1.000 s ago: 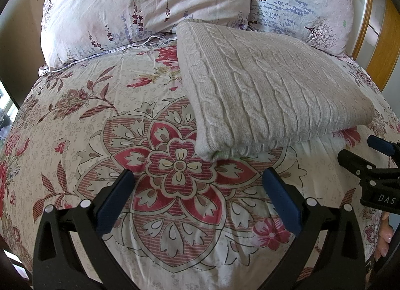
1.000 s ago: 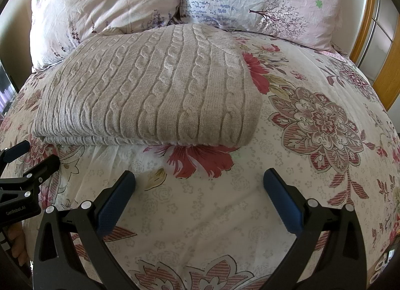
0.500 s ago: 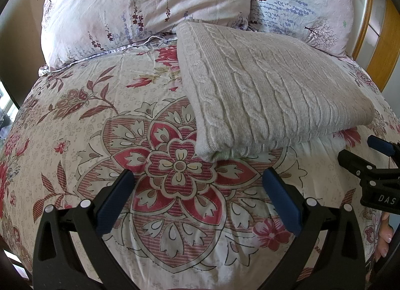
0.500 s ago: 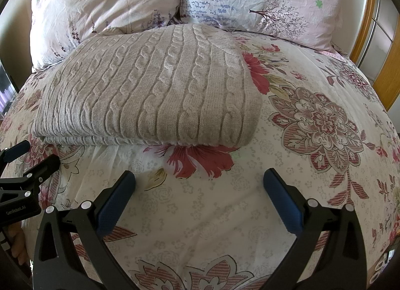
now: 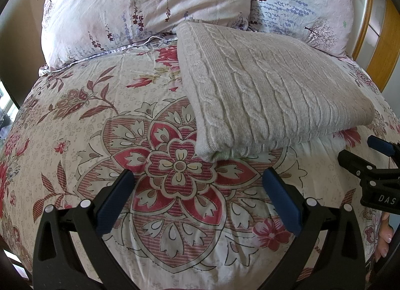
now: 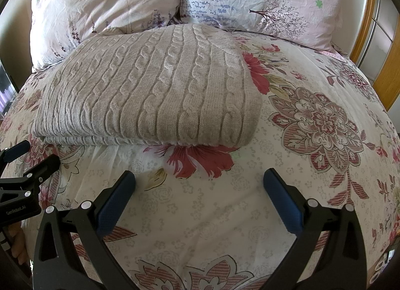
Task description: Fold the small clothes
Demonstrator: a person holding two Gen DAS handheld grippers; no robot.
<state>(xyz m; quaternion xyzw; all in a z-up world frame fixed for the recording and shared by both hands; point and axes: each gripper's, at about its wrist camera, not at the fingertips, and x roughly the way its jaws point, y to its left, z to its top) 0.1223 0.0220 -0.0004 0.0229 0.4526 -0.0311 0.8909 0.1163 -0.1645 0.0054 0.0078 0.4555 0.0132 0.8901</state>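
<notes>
Two grippers hover over the bed, and neither one holds anything. The left gripper (image 5: 198, 190) has its blue pads spread wide apart just short of the near left corner of the sweater (image 5: 270, 94), over the big red flower medallion on the quilt (image 5: 82, 124). The right gripper (image 6: 200, 190) is likewise wide open, just short of the sweater's (image 6: 155, 92) near edge and toward its right corner, with bare quilt (image 6: 325, 119) between its fingers.

As for the sweater itself — a pale grey cable-knit — it lies on the quilt as a neat, thick rectangle, its far edge touching the two floral pillows (image 6: 262, 2) behind it. Stacked layers show along the near edge, so it looks folded over at least once, and no sleeve or loose hem sticks out anywhere visible. The top face is smooth, the cables running straight from the near edge to the far one.

Judging from that, the folding of this piece seems done or very nearly so. What may be left is one more fold to make the bundle smaller, or a squaring-up of the near edge, where the lower layer peeks out slightly under the upper one. No other garment is visible beside the sweater, so whether more clothes wait cannot be told.
</notes>
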